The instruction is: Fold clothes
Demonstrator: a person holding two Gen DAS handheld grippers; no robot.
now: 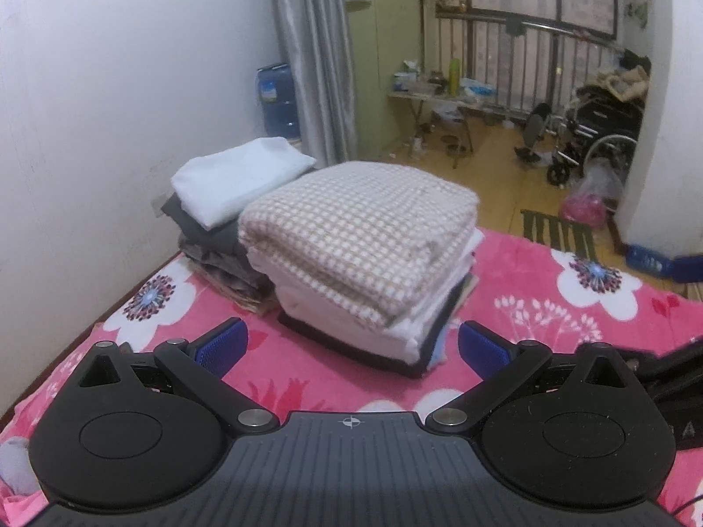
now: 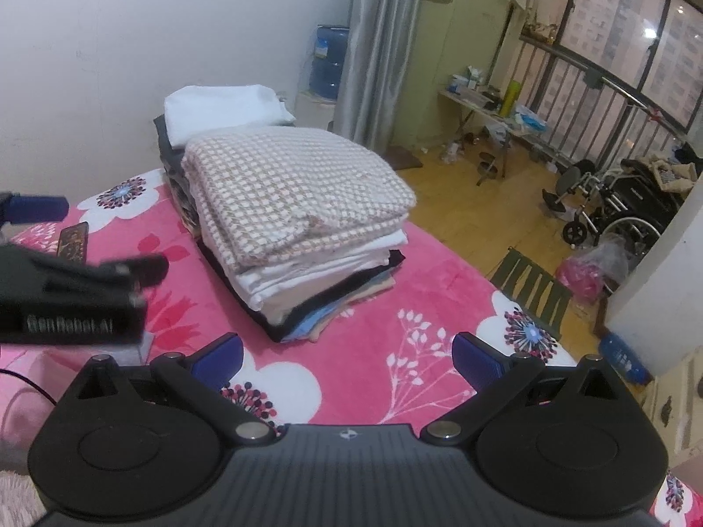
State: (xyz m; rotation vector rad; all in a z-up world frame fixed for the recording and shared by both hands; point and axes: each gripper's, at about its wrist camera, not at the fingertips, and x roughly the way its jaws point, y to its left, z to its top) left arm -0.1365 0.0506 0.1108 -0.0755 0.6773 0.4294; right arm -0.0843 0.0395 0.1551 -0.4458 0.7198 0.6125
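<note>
While both tools hover over the bed, the left gripper (image 1: pixel 353 344) has its blue pads (image 1: pixel 226 342) spread wide with nothing between them, aimed at the near end of the front stack (image 1: pixel 364 246). The right gripper (image 2: pixel 347 356) is just as wide and empty, its pads (image 2: pixel 476 358) framing bare blanket (image 2: pixel 378 377) in front of the same stack (image 2: pixel 298 202). Both sit low and roughly level, pointing forward across the bed toward the wall; from the right wrist camera the left gripper (image 2: pixel 79 294) shows as a blurred black body at the left edge, beside and a little ahead of the right one.

The stack lies near the middle of the pink flowered blanket (image 1: pixel 527 307). Its top piece is a folded beige checked cloth (image 1: pixel 356 228), whose long axis runs away from the grippers toward the far corner, the folded edge facing them. Under it lie white, dark, tan and light blue layers, slightly splayed at the near corner.

Just behind, touching or nearly so, stands a second stack (image 1: pixel 219 241) against the wall, topped by a folded white cloth (image 1: pixel 237 175) over grey and dark pieces.

A phone (image 2: pixel 74 241) lies flat on the blanket left of the stacks. Beyond the bed are a grey curtain (image 1: pixel 316 66), a blue water jug (image 1: pixel 277 101), a cluttered table (image 1: pixel 439 96) and a wheelchair (image 1: pixel 588 131) on the wooden floor.
</note>
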